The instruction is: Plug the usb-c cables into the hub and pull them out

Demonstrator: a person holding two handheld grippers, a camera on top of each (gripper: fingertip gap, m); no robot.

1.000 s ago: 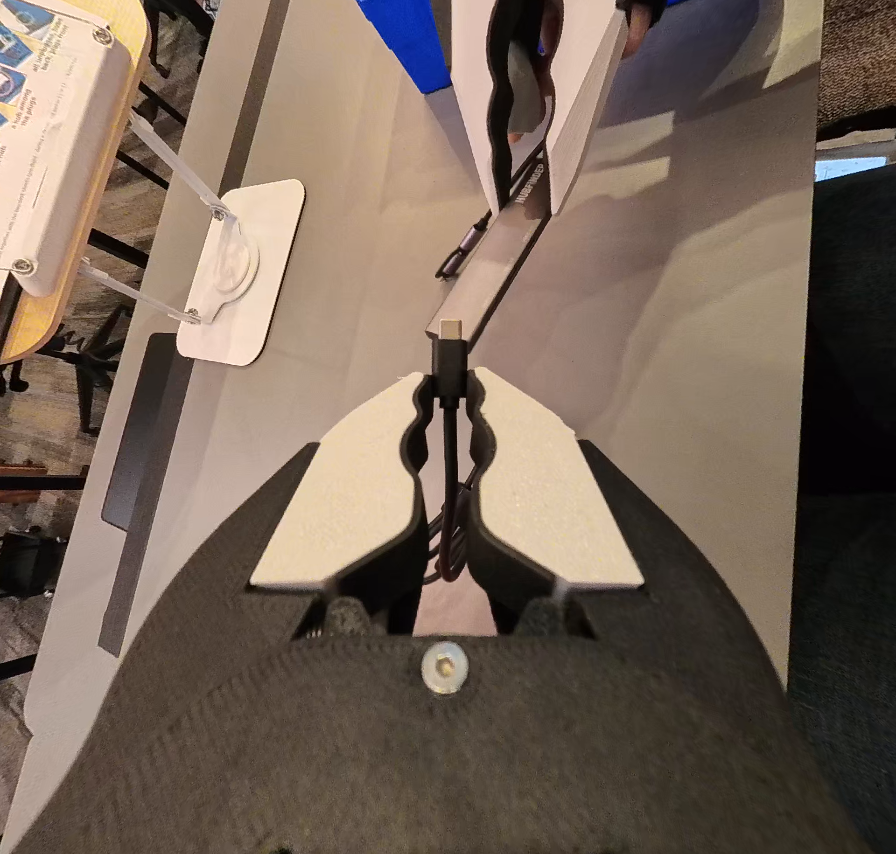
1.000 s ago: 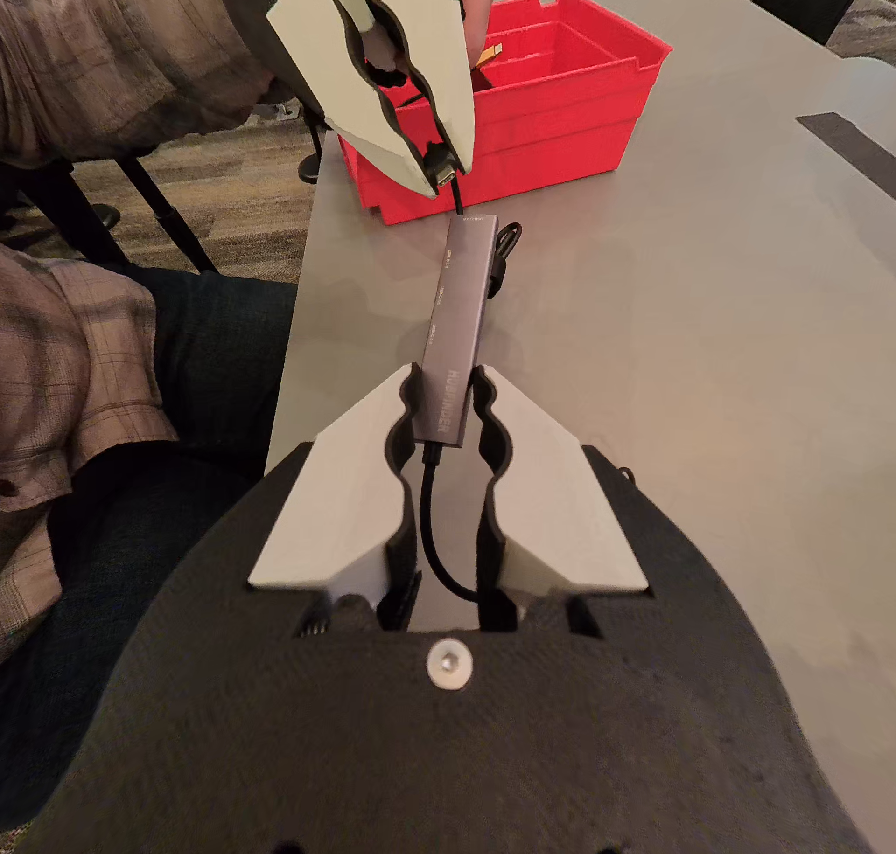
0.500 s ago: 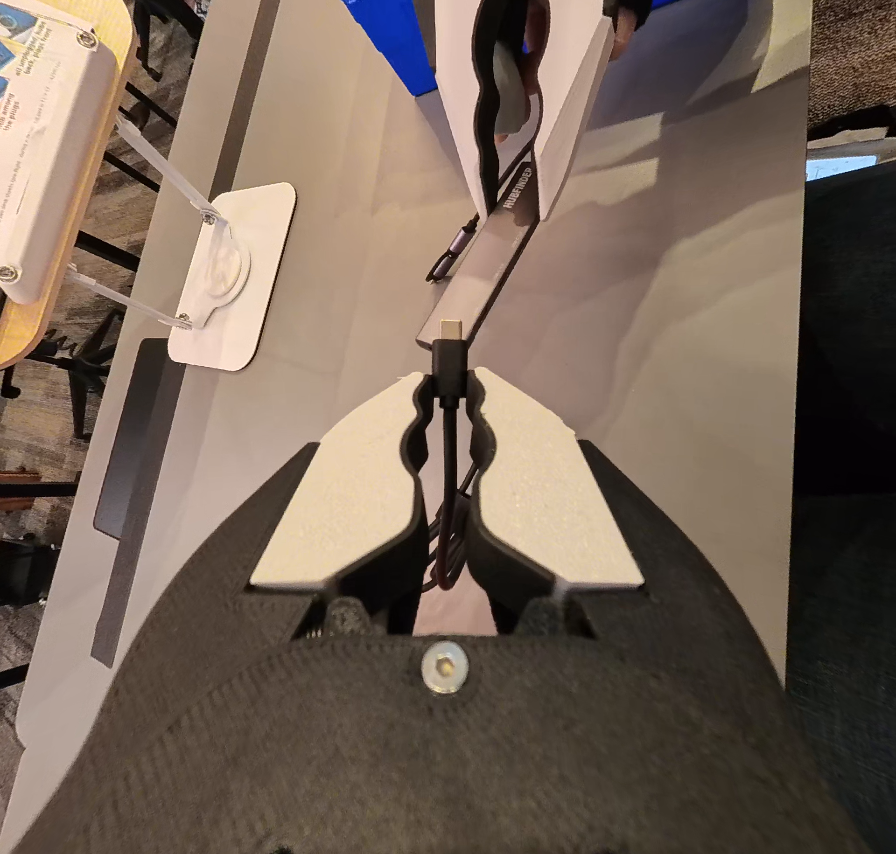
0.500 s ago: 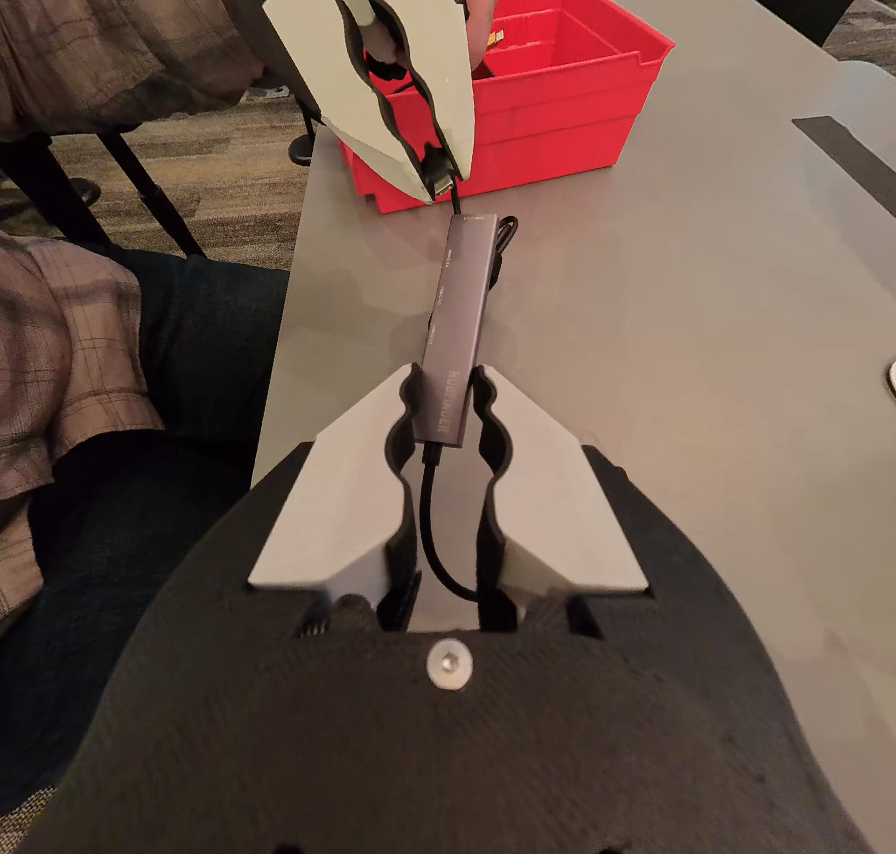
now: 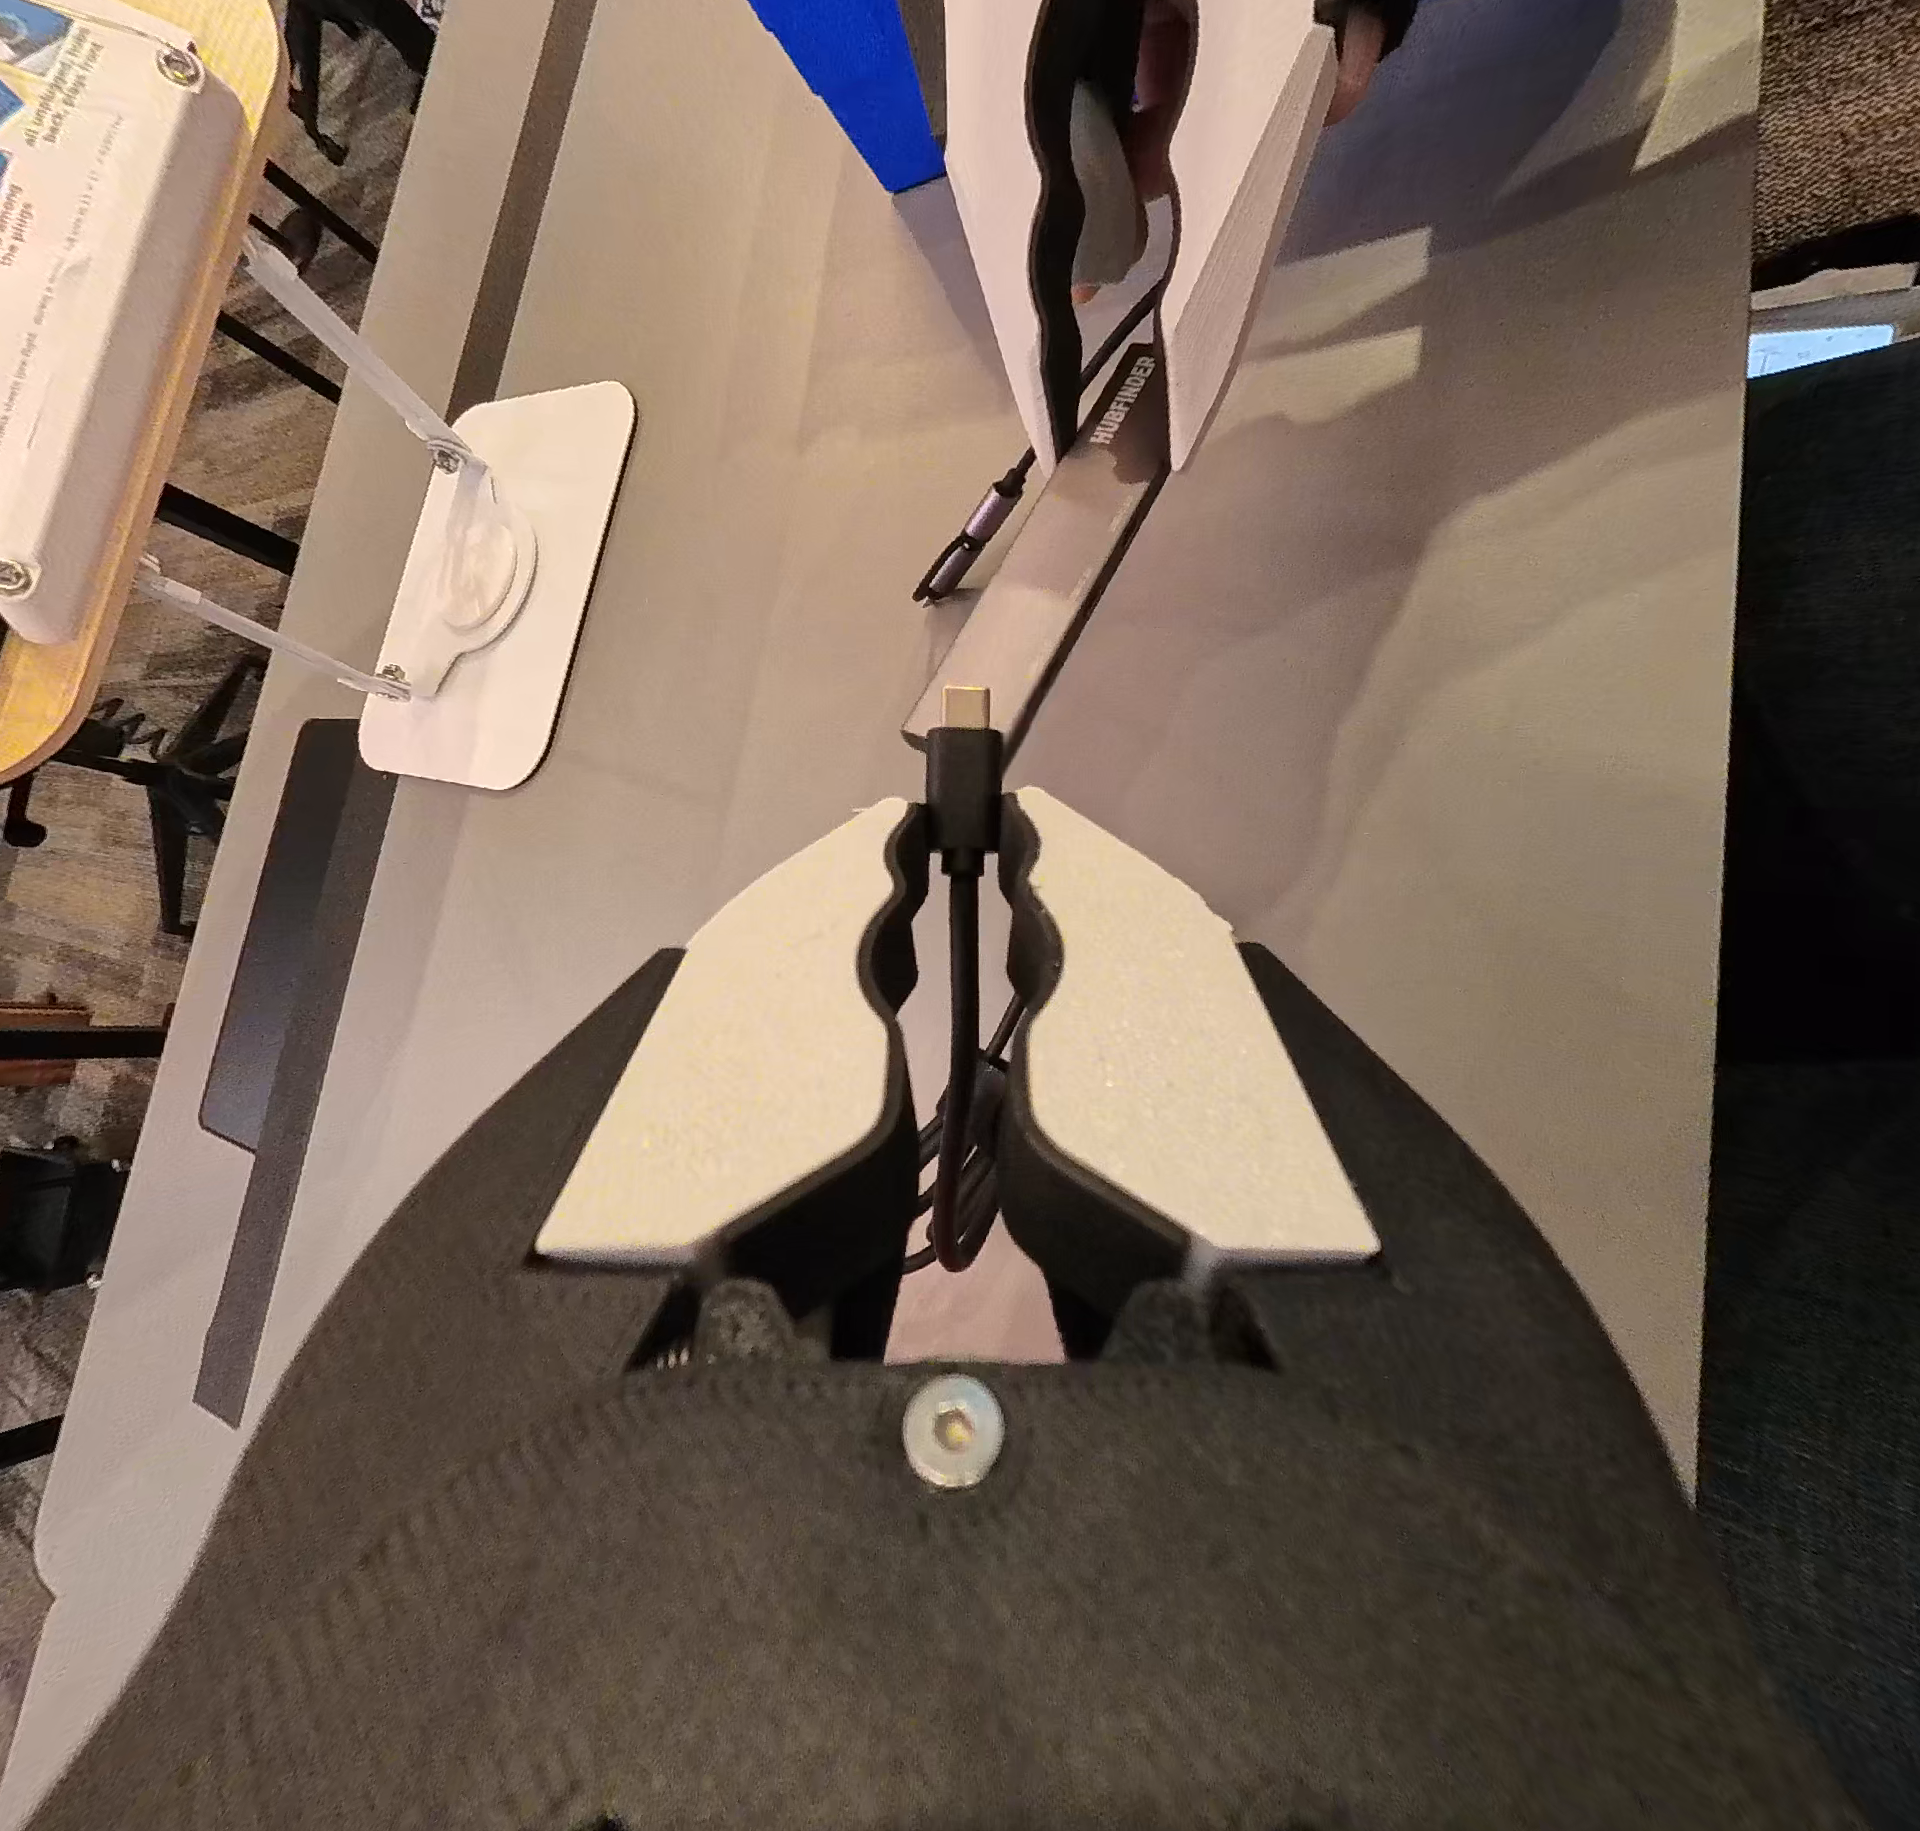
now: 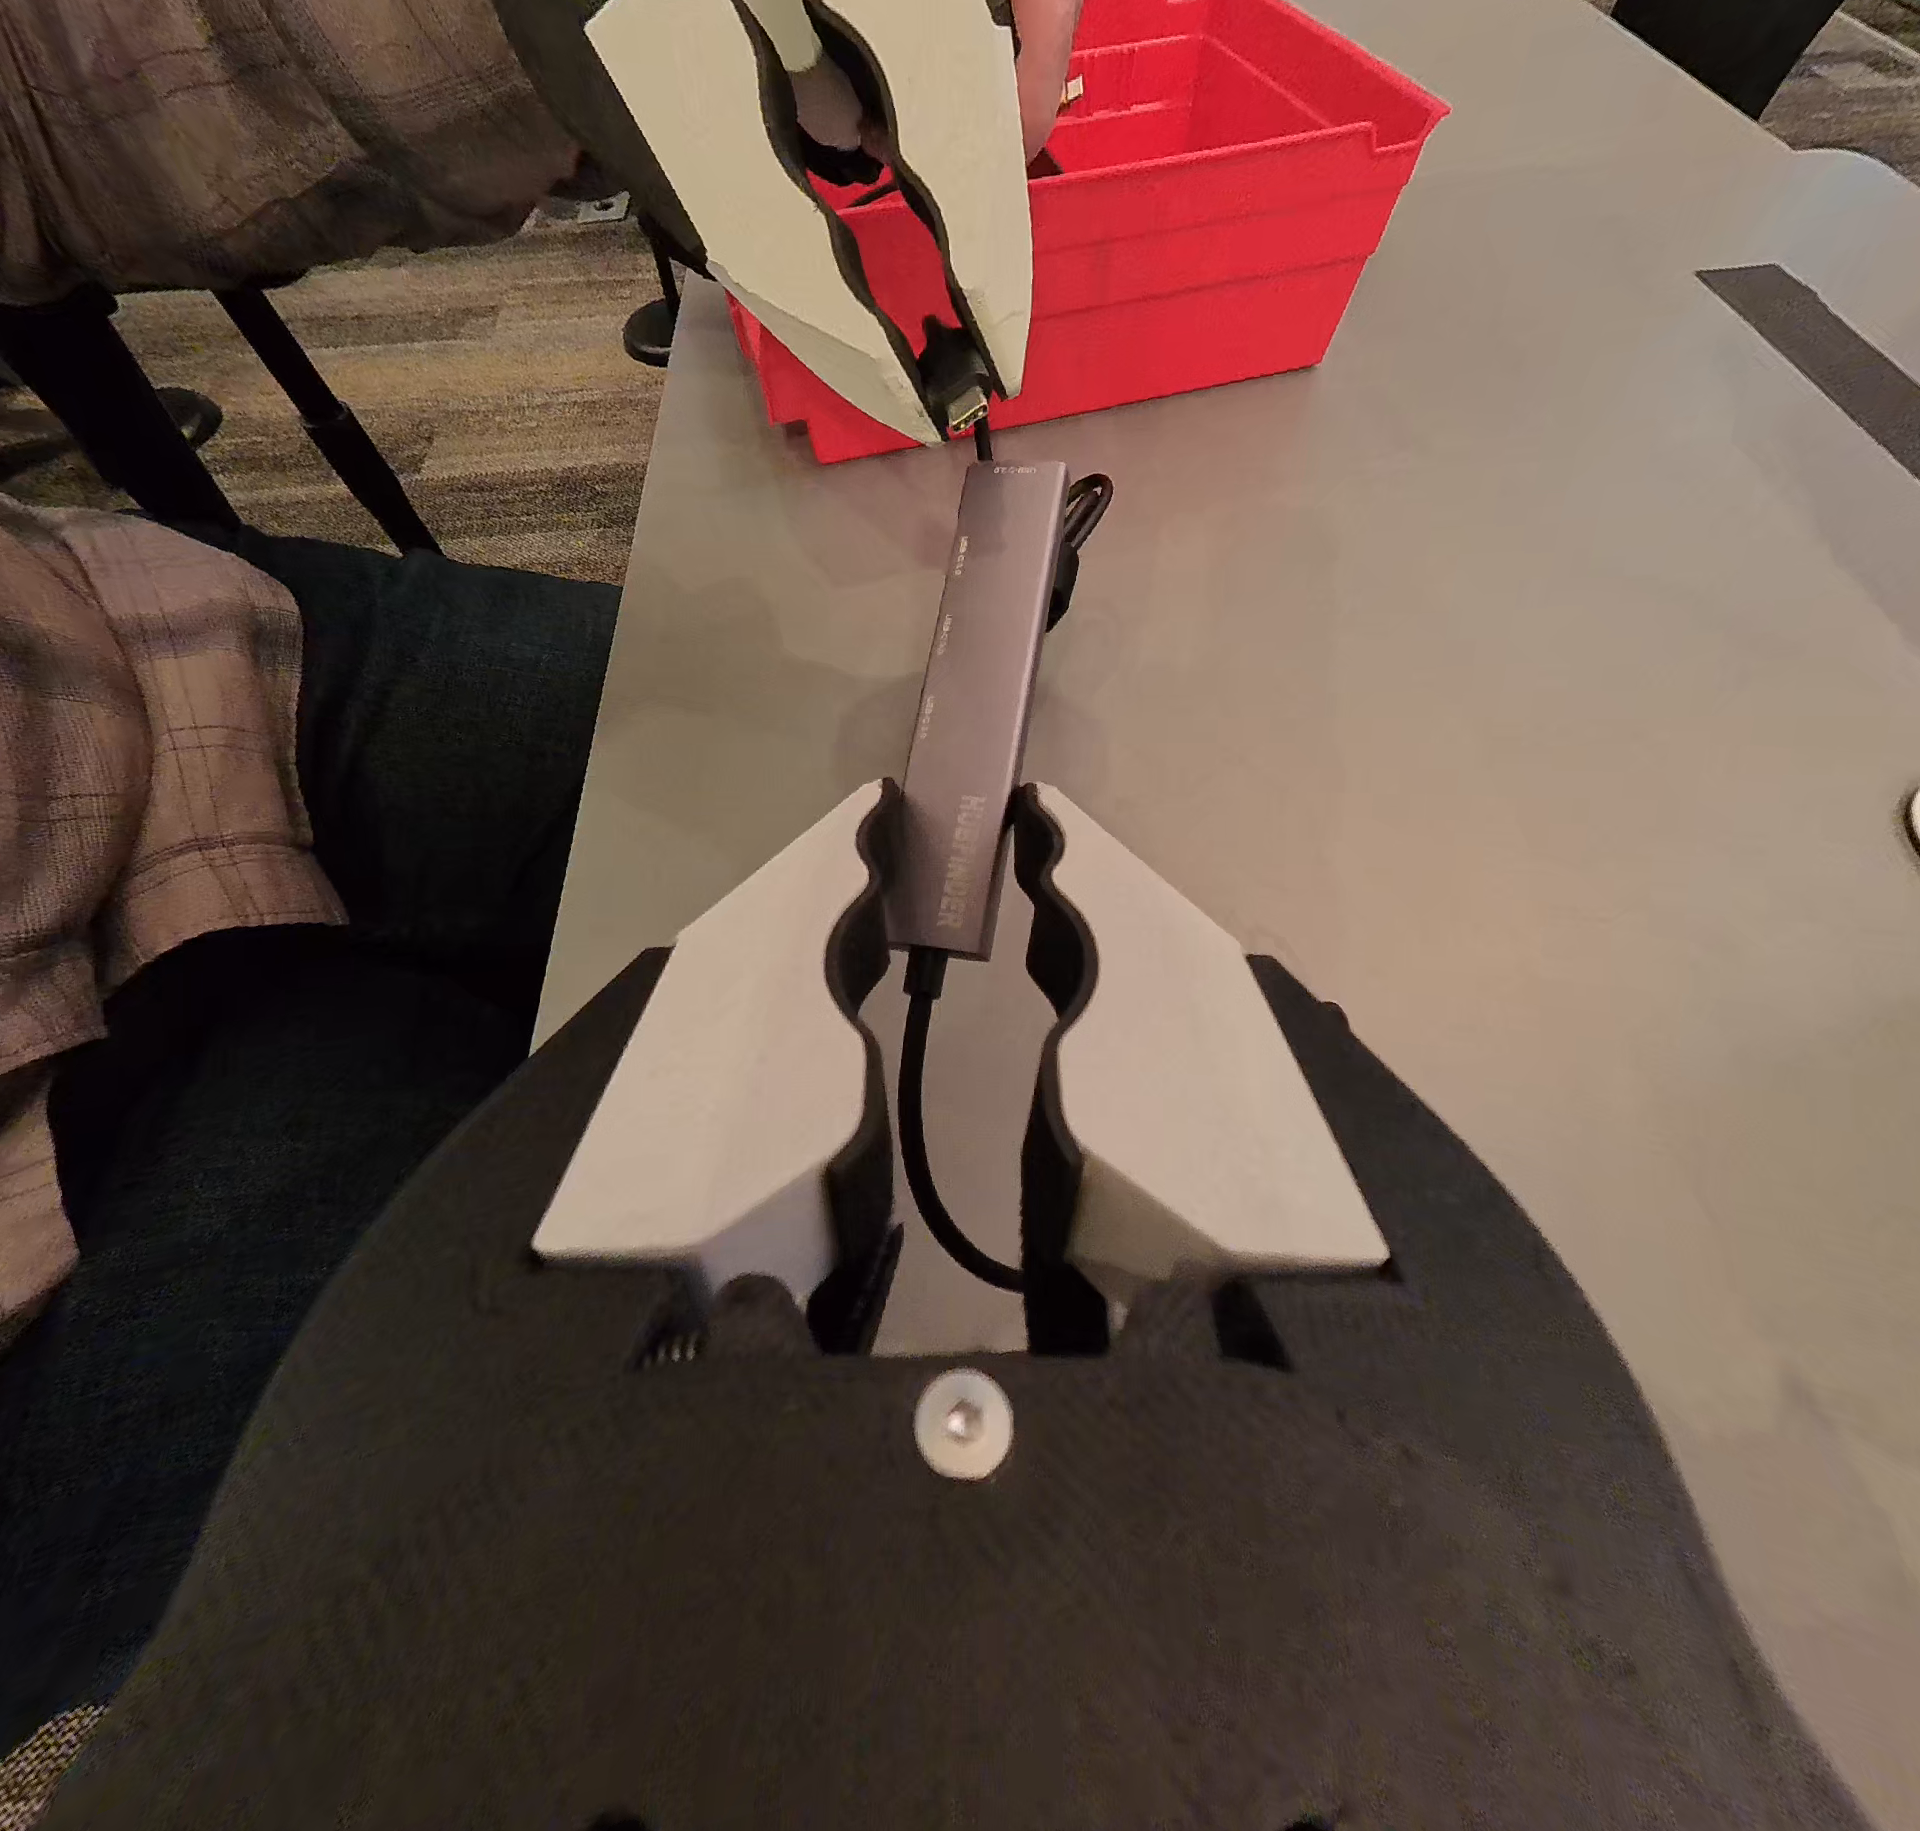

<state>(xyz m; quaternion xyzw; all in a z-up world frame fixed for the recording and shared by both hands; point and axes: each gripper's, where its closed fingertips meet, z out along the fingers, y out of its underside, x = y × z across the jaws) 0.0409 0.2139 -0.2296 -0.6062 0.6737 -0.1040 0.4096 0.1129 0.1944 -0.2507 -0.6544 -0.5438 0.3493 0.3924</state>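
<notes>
at frame centre the left hand-held gripper point(image 5: 961, 813) pinches the usb-c plug point(image 5: 966, 758) by its stiff black shell; the right hand-held gripper point(image 6: 954, 807) clamps the light, rigid hub point(image 6: 982, 701) on the table point(image 6: 1455, 742).

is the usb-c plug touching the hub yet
Apart. The right wrist view shows the plug held in the left gripper above the far end of the hub, with a gap between the metal tip and the hub.
</notes>
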